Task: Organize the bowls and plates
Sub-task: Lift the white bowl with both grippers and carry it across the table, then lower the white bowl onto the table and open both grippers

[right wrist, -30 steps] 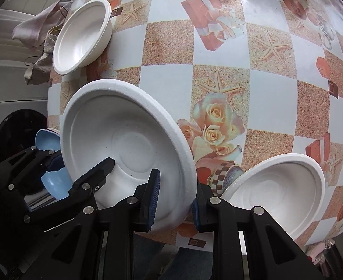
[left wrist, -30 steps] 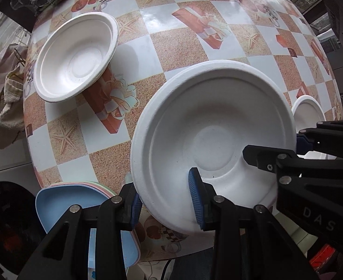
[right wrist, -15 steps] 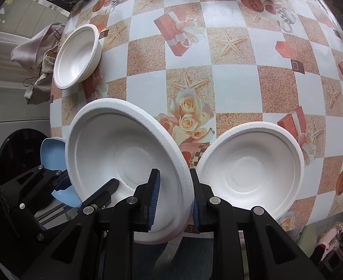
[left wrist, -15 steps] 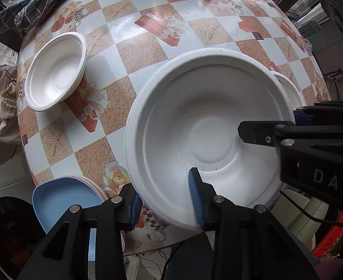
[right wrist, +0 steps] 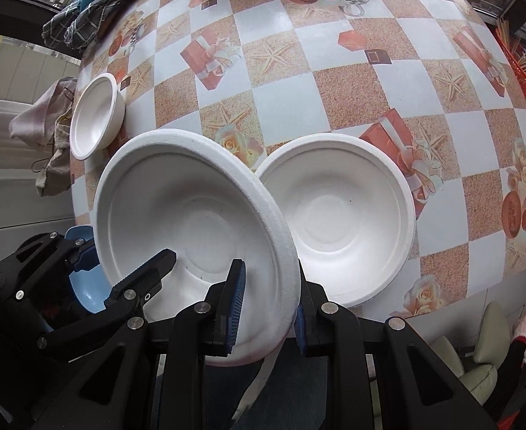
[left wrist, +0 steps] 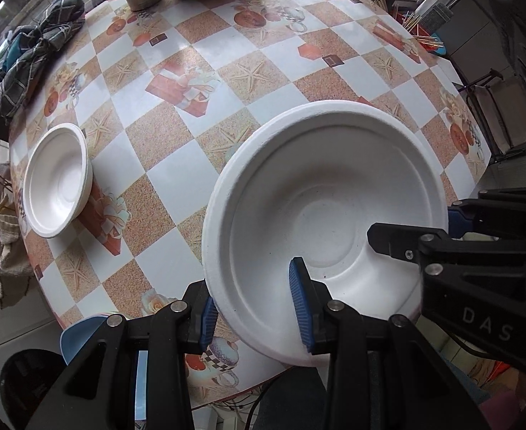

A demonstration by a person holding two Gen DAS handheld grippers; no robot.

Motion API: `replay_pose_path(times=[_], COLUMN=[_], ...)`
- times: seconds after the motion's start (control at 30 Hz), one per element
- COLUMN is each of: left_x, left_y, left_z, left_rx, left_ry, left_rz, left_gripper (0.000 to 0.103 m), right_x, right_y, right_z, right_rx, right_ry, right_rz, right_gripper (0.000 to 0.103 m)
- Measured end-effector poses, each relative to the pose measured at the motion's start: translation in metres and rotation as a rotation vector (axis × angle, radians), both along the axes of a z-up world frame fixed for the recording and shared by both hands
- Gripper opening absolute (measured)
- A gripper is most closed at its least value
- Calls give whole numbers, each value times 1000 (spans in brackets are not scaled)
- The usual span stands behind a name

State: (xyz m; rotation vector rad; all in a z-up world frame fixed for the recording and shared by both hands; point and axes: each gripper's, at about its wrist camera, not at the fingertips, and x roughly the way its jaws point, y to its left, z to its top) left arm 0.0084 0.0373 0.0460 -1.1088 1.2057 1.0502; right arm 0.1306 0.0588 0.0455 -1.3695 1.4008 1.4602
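You hold one white bowl (left wrist: pixel 327 222) between both tools, lifted clear of the surface (left wrist: pixel 198 129) near its front edge. The left gripper (left wrist: pixel 252 311) has its jaws nearly closed across the bowl's rim and wall at one side, one blue ribbed pad inside and one outside. The right gripper (right wrist: pixel 268 297) pinches the opposite rim the same way. Two grips on opposite rims likely keep a light, flexible bowl level and stop it twisting.

The bowl is matte and slightly grainy, like moulded pulp or foam, with a thick rolled rim and a stepped, flat centre.

A second bowl (right wrist: pixel 338 218) of the same make rests at the front edge, just beside the held one; probably the stacking target. A third bowl (left wrist: pixel 57 179) sits at the left edge. Pale blue plates (right wrist: pixel 84 268) show below the front edge; what carries them I cannot tell.

The surface is a glossy checked oilcloth, orange and white.
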Motion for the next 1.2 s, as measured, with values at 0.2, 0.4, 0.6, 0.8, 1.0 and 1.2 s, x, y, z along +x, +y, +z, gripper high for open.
replay_pose_path(times=[0.2, 0.4, 0.6, 0.8, 1.0, 1.2], left_x=[26, 44, 62, 74, 65, 33], left_y=[13, 24, 39, 48, 49, 41], left_z=[-8, -11, -13, -19, -23, -18], left_rx=[0, 4, 9, -5, -14, -12], left_ry=[-6, -8, -8, -8, -13, -40], left_rz=[-69, -104, -125, -124, -89, 2], left_gripper=[39, 39, 39, 42, 69, 76], right_x=[28, 47, 62, 78, 93, 111], right_y=[-7, -9, 5, 13, 13, 13], right_z=[-12, -20, -21, -27, -31, -29], right_rx=[-41, -73, -58, -68, -88, -89], right_ry=[-5, -2, -19, -21, -17, -25], right_rz=[-85, -152, -190, -228, -263, -320], right_gripper=[27, 27, 27, 27, 31, 91])
